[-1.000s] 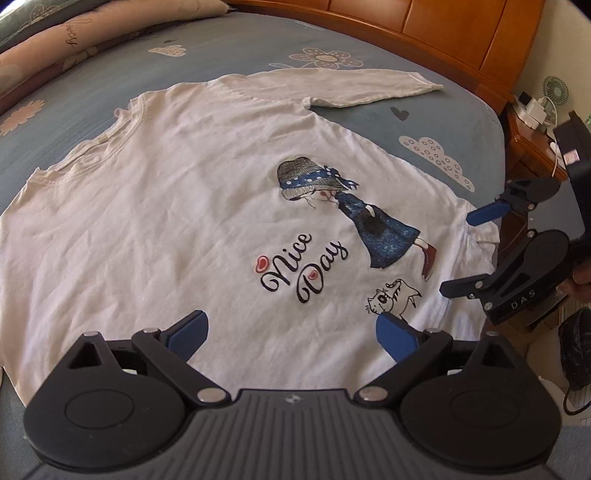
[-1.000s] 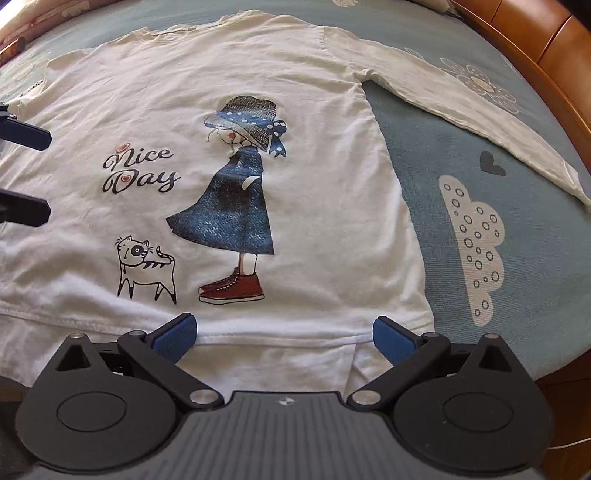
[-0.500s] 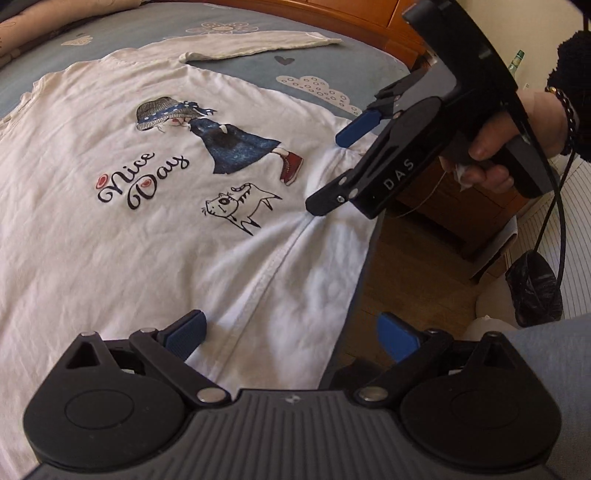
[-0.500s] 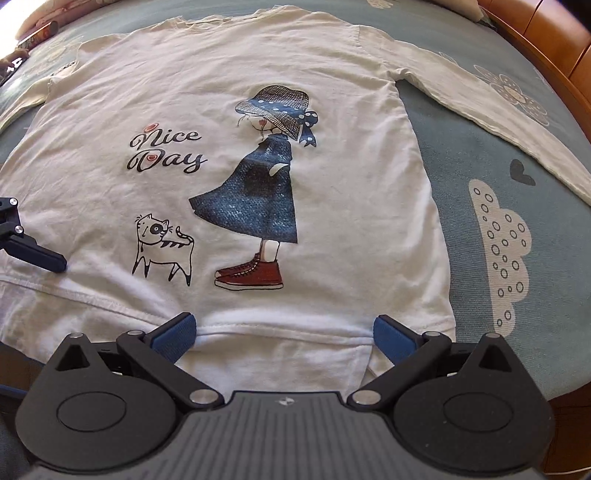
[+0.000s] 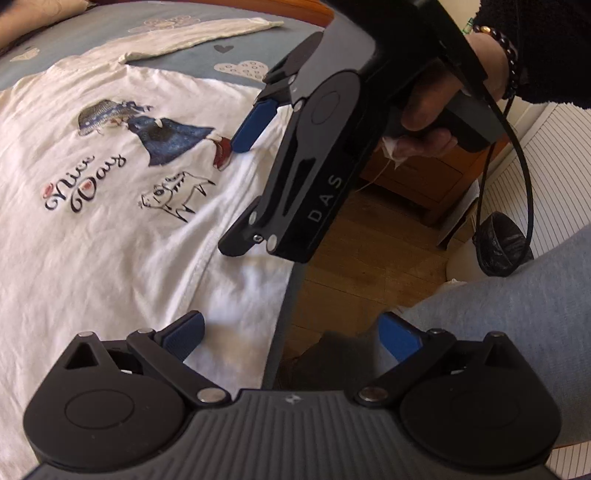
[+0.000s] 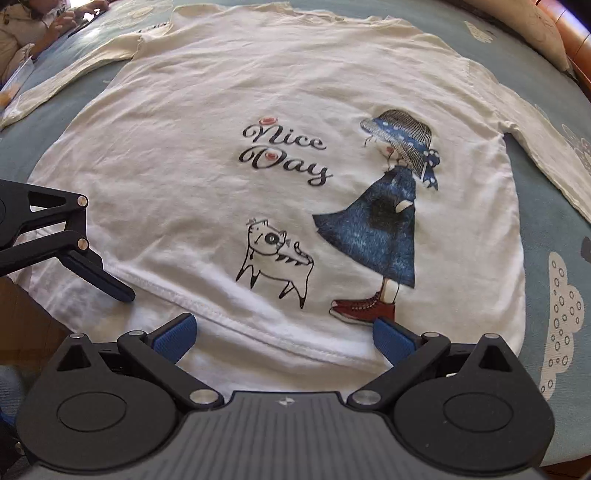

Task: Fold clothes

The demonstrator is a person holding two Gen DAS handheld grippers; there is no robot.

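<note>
While the shirt (image 6: 207, 177) lay flat, both claws hovered at its hem.
Left claw (image 5: 291, 334) wide; right claw (image 6: 282, 334) wide.

shirt (image 6: 295, 92): 1 | hand-held grippers: 2 (left (image 5: 291, 334), right (image 6: 284, 332)) | pillows (image 6: 535, 26): maybe 1

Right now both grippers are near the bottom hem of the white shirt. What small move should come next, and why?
Probably lower both grippers onto the hem and close. The white long-sleeve shirt lies flat and unfolded on the bed. The right gripper and the left gripper are both open, holding nothing, with the hem just ahead of the right one.
</note>
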